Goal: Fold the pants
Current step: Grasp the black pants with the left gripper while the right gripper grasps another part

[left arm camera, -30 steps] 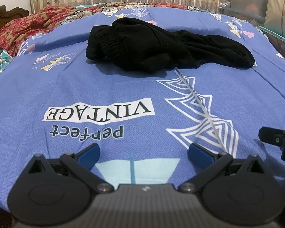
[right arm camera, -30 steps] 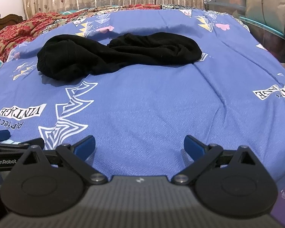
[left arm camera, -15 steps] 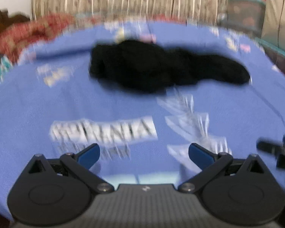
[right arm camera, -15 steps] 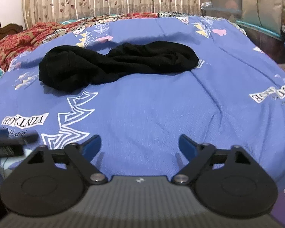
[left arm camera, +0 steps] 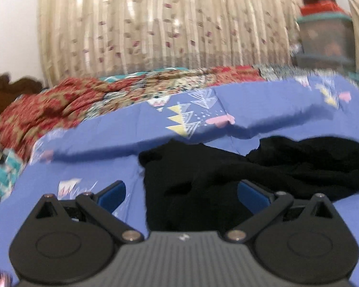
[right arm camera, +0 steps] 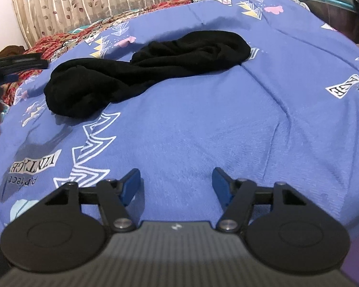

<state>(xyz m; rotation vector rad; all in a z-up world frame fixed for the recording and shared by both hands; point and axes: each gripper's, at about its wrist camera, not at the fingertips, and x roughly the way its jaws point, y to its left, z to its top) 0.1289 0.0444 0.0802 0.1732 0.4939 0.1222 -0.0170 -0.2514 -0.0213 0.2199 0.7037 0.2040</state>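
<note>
A striped, leaf-patterned curtain (right arm camera: 107, 2) hangs behind a bed under a blue printed bedspread (right arm camera: 203, 124). The black pants (right arm camera: 146, 69) lie crumpled in a heap across its middle. The left claw (left arm camera: 182, 193) is spread wide right over the near end of the pants, dark cloth showing between its blue pads (left arm camera: 112, 193); I cannot tell whether they touch it. The right claw (right arm camera: 176, 184) sits well short of the pants above bare bedspread, its jaws half-narrowed and just now closing, with nothing between them.

Pants (right arm camera: 146, 71) lie bunched on the bedspread (right arm camera: 203, 124).
</note>
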